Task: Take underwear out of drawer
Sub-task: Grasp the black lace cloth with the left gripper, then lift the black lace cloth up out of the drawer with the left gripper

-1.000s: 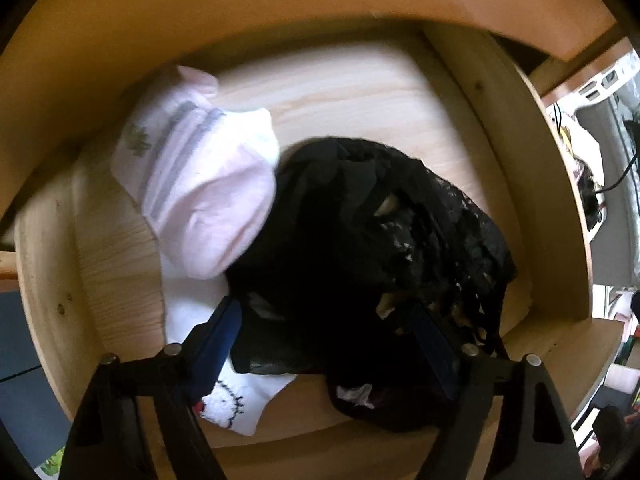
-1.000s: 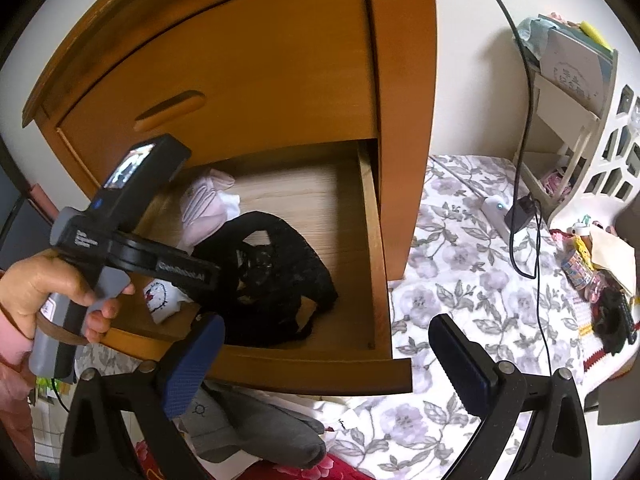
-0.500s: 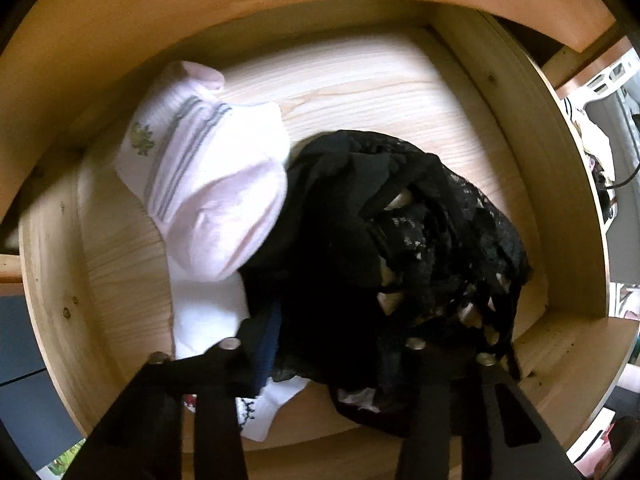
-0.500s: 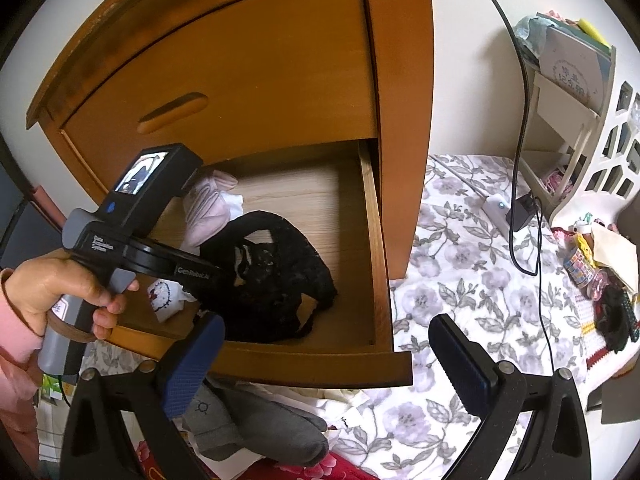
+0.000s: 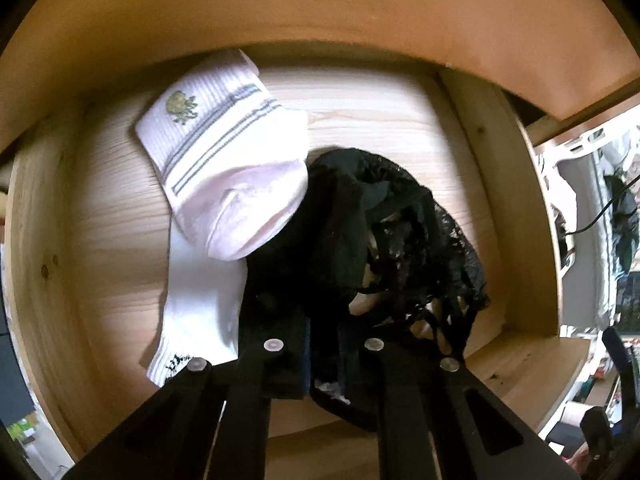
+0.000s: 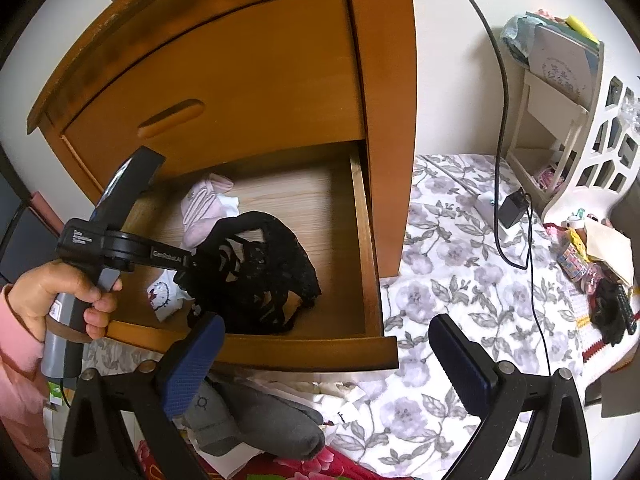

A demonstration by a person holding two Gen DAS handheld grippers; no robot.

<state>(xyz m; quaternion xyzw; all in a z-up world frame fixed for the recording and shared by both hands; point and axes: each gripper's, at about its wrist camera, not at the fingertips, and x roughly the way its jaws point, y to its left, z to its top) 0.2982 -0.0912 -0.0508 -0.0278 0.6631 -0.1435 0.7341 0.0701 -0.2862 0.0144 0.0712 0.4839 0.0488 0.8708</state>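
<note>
Left wrist view looks steeply down into the open drawer: nearest the lens, the left gripper (image 5: 322, 354) has its two black fingers drawn together, clenched on a fold of the black lace underwear (image 5: 384, 248). The garment lies bunched on the pale wooden drawer floor (image 5: 380, 120), toward the drawer's right side wall, its lace edge trailing down past the fingers. Just beside it on the left lies a plain white sock with a small dark print at its cuff (image 5: 200, 308), and over that a white ribbed sock with grey stripes and a small yellow-green emblem (image 5: 224, 160), whose pink toe touches the underwear. Beyond the socks runs the drawer's back wall under the overhanging wood of the cabinet.

From the right wrist view, the right gripper (image 6: 326, 356) is closest, its blue-padded fingers spread wide with nothing between them, above a grey garment (image 6: 256, 424) and a grey floral bedspread (image 6: 460, 264). Past it stands the honey-brown drawer front (image 6: 248, 350), then the underwear (image 6: 264, 276) inside the drawer, with the left gripper (image 6: 196, 258) biting its near left part. A hand in a pink sleeve (image 6: 64, 296) grips that tool's handle. Farther back are the closed upper drawer with a carved oval pull (image 6: 172, 124), a black cable down the white wall (image 6: 500, 92), and a white shelf unit (image 6: 560, 92) on the right.
</note>
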